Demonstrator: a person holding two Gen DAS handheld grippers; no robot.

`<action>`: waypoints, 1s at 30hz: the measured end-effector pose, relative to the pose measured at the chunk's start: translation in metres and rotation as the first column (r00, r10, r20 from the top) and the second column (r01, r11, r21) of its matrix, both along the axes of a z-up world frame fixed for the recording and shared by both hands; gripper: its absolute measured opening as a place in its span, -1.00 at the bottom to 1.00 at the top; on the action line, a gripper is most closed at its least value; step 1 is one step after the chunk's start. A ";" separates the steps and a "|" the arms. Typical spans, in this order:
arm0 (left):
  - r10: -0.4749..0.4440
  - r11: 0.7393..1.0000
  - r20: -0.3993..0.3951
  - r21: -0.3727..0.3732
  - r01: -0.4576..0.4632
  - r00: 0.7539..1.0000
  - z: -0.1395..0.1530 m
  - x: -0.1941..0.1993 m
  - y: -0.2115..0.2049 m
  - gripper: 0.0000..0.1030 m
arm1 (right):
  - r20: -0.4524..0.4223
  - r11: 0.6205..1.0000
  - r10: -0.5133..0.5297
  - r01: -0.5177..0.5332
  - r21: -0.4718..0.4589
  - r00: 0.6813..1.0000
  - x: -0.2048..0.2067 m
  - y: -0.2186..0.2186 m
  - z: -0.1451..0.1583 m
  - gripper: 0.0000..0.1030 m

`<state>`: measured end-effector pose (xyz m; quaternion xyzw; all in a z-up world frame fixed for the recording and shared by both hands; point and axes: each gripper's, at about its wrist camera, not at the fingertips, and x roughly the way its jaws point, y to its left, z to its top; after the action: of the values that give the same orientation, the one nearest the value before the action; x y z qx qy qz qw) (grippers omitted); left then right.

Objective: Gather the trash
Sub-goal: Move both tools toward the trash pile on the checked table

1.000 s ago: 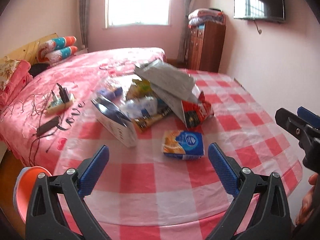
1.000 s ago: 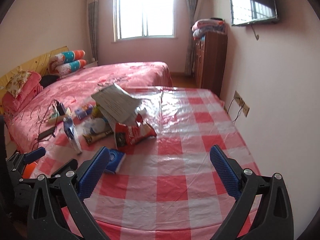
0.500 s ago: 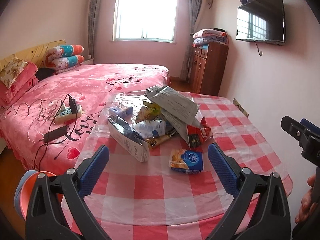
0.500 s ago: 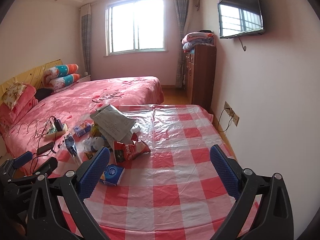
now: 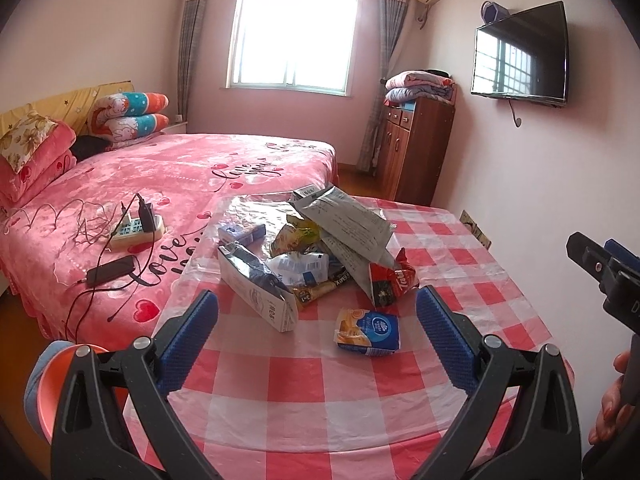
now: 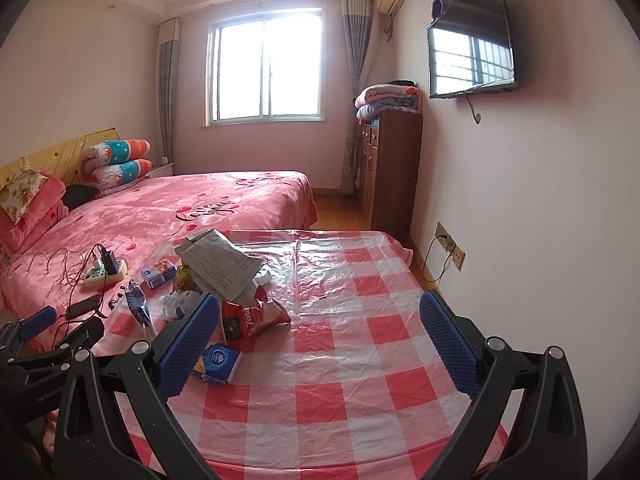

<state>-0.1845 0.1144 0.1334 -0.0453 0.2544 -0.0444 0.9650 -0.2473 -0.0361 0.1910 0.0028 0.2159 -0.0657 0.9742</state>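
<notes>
Trash pile [image 5: 320, 252]: wrappers heaped far-left on the checked bench [image 5: 280, 392], tissue pack [image 5: 370, 332] nearest. Left tongs [image 5: 316, 330] and right tongs [image 6: 320, 334]: both wide, empty, short of the heap. Risk: thin wrappers sliding on the glossy cover, or toppling bedward.

Not much you can actually read here: the bedspread [image 5: 224, 168] off to the left of your jaws says "love you" in script, the red snack bag [image 5: 394, 280] ahead between them shows "Tai…", and the brown sachet [image 5: 320, 290] reads "3+1".
</notes>
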 end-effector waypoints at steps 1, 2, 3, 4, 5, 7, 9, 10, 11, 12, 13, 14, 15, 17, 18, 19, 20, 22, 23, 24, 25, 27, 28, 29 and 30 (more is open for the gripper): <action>0.000 1.000 0.004 -0.002 0.000 1.000 0.000 -0.001 0.001 0.93 | 0.002 1.000 0.000 0.000 -0.002 1.000 0.000 0.000 0.000 0.91; 0.002 1.000 0.006 -0.007 -0.002 1.000 0.001 -0.001 0.002 0.93 | 0.003 1.000 0.000 0.000 -0.002 1.000 0.000 0.000 0.000 0.91; 0.004 1.000 0.005 -0.009 -0.004 1.000 0.001 -0.001 0.002 0.93 | 0.005 1.000 0.003 -0.003 0.001 1.000 -0.001 0.000 0.000 0.91; 0.004 1.000 0.004 -0.010 -0.004 1.000 0.000 0.000 0.003 0.93 | 0.008 1.000 0.005 -0.005 0.006 1.000 -0.001 -0.001 0.000 0.91; 0.007 1.000 0.001 -0.010 -0.007 1.000 0.000 0.001 0.003 0.93 | 0.009 1.000 0.004 -0.004 0.009 1.000 -0.001 -0.001 0.001 0.91; 0.010 1.000 -0.002 -0.010 -0.010 1.000 -0.001 0.001 0.004 0.93 | 0.010 1.000 -0.003 0.003 0.006 1.000 -0.001 -0.003 0.001 0.91; 0.012 1.000 -0.002 -0.009 -0.012 1.000 -0.001 0.001 0.004 0.93 | 0.008 1.000 -0.007 0.007 0.008 1.000 0.000 -0.004 0.001 0.91; 0.013 1.000 -0.002 -0.009 -0.013 1.000 -0.002 0.001 0.004 0.93 | 0.007 1.000 -0.009 0.009 0.009 1.000 0.000 -0.005 0.000 0.91; 0.015 1.000 -0.002 -0.009 -0.015 1.000 -0.002 0.001 0.004 0.93 | 0.007 1.000 -0.012 0.012 0.008 1.000 0.001 -0.005 0.000 0.91; 0.016 1.000 -0.002 -0.009 -0.016 1.000 -0.003 0.002 0.004 0.93 | 0.006 1.000 -0.014 0.014 0.006 1.000 0.001 -0.005 -0.001 0.91; 0.017 1.000 -0.003 -0.008 -0.017 1.000 -0.004 0.002 0.004 0.93 | 0.005 1.000 -0.015 0.015 0.006 1.000 0.001 -0.006 -0.002 0.91; 0.018 1.000 -0.005 -0.006 -0.018 1.000 -0.004 0.002 0.004 0.93 | 0.004 1.000 -0.015 0.015 0.007 1.000 0.002 -0.006 -0.002 0.91; 0.020 1.000 -0.006 -0.003 -0.020 1.000 -0.005 0.003 0.003 0.93 | 0.003 1.000 -0.014 0.014 0.008 1.000 0.002 -0.006 -0.003 0.91; 0.022 1.000 -0.012 0.008 -0.022 1.000 -0.008 0.003 0.003 0.93 | -0.001 1.000 -0.013 0.013 0.008 1.000 0.004 -0.006 -0.005 0.91; 0.024 1.000 -0.015 0.013 -0.024 1.000 -0.008 0.004 0.002 0.93 | -0.003 1.000 -0.013 0.013 0.007 1.000 0.005 -0.006 -0.006 0.91; 0.026 1.000 -0.019 0.016 -0.026 0.999 -0.010 0.005 0.002 0.93 | -0.005 1.000 -0.012 0.012 0.008 1.000 0.006 -0.007 -0.008 0.91; 0.028 0.999 -0.024 0.017 -0.028 0.999 -0.011 0.005 0.003 0.93 | -0.008 1.000 -0.011 0.011 0.008 1.000 0.007 -0.007 -0.009 0.91; 0.030 0.999 -0.033 0.016 -0.030 0.999 -0.014 0.006 0.004 0.93 | -0.019 1.000 -0.008 0.009 0.007 1.000 0.009 -0.006 -0.012 0.91; 0.035 0.999 -0.041 0.016 -0.034 0.999 -0.017 0.008 0.005 0.93 | -0.022 1.000 -0.007 0.007 0.008 1.000 0.010 -0.006 -0.014 0.91; 0.037 0.999 -0.046 0.015 -0.037 0.998 -0.018 0.008 0.006 0.93 | -0.025 1.000 -0.005 0.005 0.011 1.000 0.011 -0.006 -0.016 0.91; 0.040 0.999 -0.052 0.014 -0.039 0.998 -0.019 0.009 0.007 0.93 | -0.030 1.000 -0.001 0.001 0.014 1.000 0.013 -0.006 -0.019 0.91; 0.046 0.999 -0.068 0.013 -0.046 0.997 -0.024 0.011 0.010 0.93 | -0.047 1.000 0.008 -0.007 0.018 0.999 0.017 -0.005 -0.024 0.91; 0.051 0.999 -0.077 0.015 -0.050 0.996 -0.027 0.013 0.012 0.93 | -0.055 1.000 0.012 -0.011 0.020 0.998 0.020 -0.005 -0.028 0.91; 0.053 0.999 -0.082 0.015 -0.052 0.995 -0.028 0.014 0.012 0.93 | -0.061 1.000 0.016 -0.015 0.023 0.998 0.021 -0.005 -0.030 0.91; 0.057 0.998 -0.088 0.016 -0.056 0.994 -0.030 0.016 0.014 0.93 | -0.071 0.999 0.026 -0.024 0.030 0.997 0.024 -0.004 -0.034 0.91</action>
<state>-0.1689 0.1280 0.1033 -0.0478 0.2958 -0.0133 0.9539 -0.2233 -0.0403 0.1569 0.0120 0.2514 -0.0503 0.9665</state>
